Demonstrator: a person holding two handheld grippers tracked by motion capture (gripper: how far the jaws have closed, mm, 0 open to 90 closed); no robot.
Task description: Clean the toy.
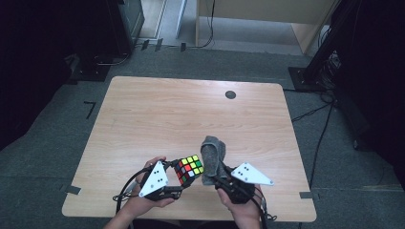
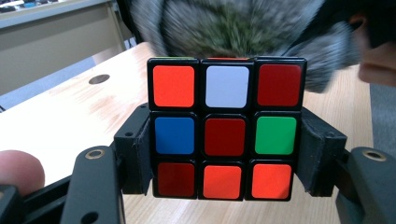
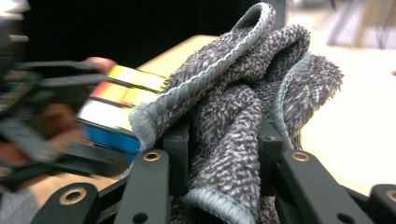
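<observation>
From my left gripper view, the grey cloth (image 2: 243, 28) was a blur behind the cube (image 2: 227, 128), and I could not tell whether they touched. In the right gripper view the cube (image 3: 119, 109) was smeared and partly hidden by the cloth. My left gripper (image 1: 177, 183) was clamped on the cube's sides, near the front edge of the surface (image 1: 191, 114). My right gripper (image 1: 217, 179) pinched the bunched cloth between narrow jaws.

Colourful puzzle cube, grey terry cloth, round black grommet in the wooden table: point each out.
Colourful puzzle cube (image 2: 227, 136): left gripper view, dark red centre sticker.
Grey terry cloth (image 3: 233, 135): right gripper view, fold between the jaws.
Round black grommet (image 1: 230, 94): high view, its middle.
</observation>
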